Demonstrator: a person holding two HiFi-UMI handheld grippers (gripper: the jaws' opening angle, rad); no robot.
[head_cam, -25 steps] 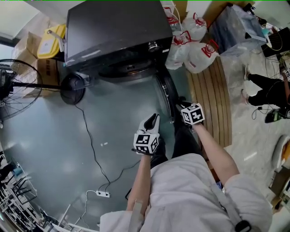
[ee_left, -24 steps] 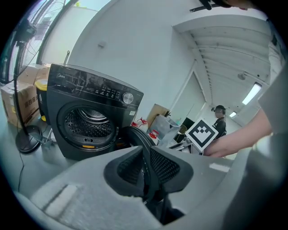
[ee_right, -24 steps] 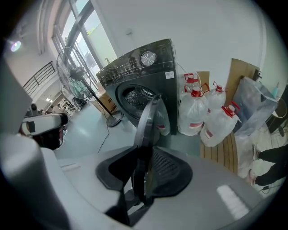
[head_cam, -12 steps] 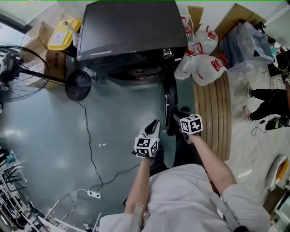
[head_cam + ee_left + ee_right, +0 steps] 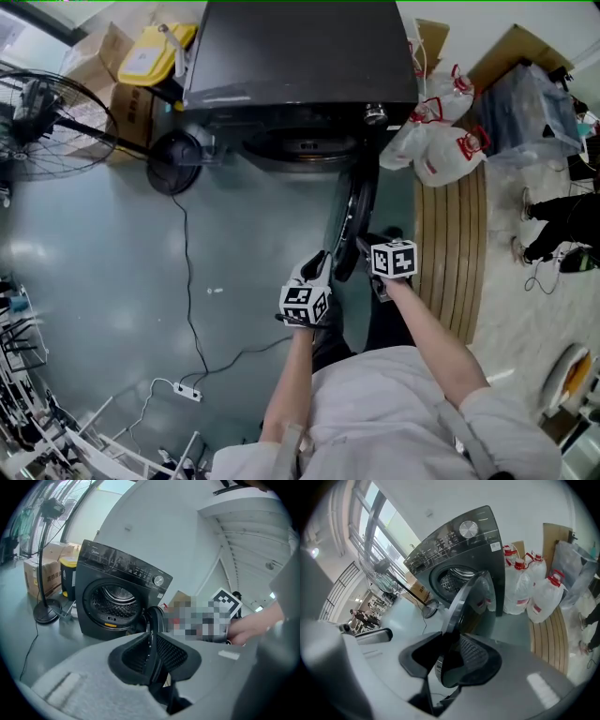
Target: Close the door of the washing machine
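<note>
- Nearest, the left gripper (image 5: 320, 261): its fingers (image 5: 171, 651) are pressed together on nothing. It hovers low, just beside the door (image 5: 352, 217), on the face turned toward the drum.
- The right gripper (image 5: 364, 248): its fingers (image 5: 474, 654) pinch the door's rim (image 5: 461, 603) at the free edge, one pad on each face.
- The door stands open, swung out from the washer (image 5: 300, 56) toward the person and seen almost edge-on from the head view. Its hinge is on the right of the opening.
- Step in hand, as judged: swing the free edge leftward and back until it meets the washer's front. Nearly the whole arc is left to cover.
- To do it well, let the right gripper follow the door's arc about the hinge instead of pushing straight. A straight push would likely twist the rim out of the pinch.
- Draw the left gripper out of the sweep first, since it sits between the door and the opening. Alternatively, move it to the outer face to press the latch home at the end.
- The drum (image 5: 112, 601) gapes behind the door. Nothing can be seen hanging over its lip to foul the seal.
- Farthest: jugs (image 5: 441, 141) stand right of the washer, and a fan (image 5: 56, 112) and a cable (image 5: 187, 281) lie to the left. All are well apart from the door's path.
</note>
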